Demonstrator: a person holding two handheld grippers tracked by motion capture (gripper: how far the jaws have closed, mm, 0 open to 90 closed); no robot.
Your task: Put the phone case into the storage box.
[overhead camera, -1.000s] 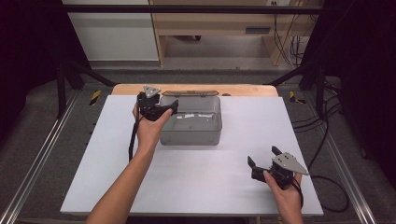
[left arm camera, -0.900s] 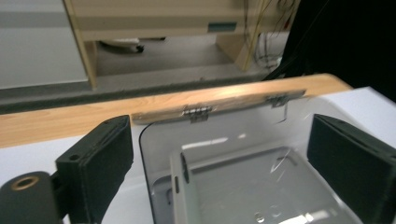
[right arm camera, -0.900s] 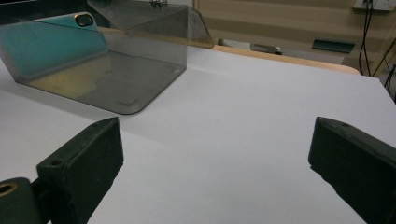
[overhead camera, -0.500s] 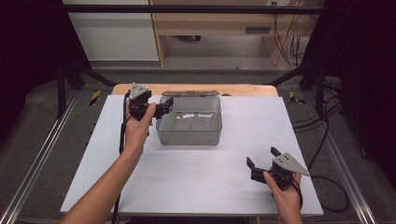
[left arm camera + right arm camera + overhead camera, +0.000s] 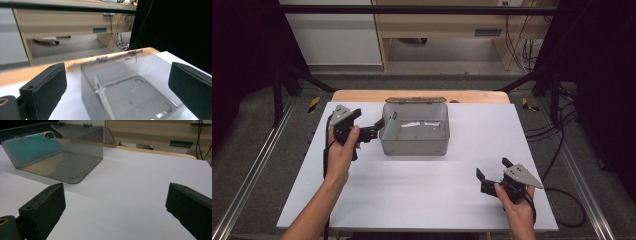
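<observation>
A clear grey plastic box stands at the back middle of the white table, its hinged lid tipped back. A teal phone leans on edge against the box's left wall. My left gripper is just left of the box and points at that wall. Its jaws have just been opening and stand wide, and its own view looks past them into the box with nothing between the pads. My right gripper rests open at the front right, holding nothing.
A bare wooden strip runs along the table's far edge behind the box. Metal rails flank the table on both sides. A desk and cables stand on the floor beyond.
My left hand has pulled back leftward from above the box's left corner to beside its left wall. The right hand has stayed in place.
</observation>
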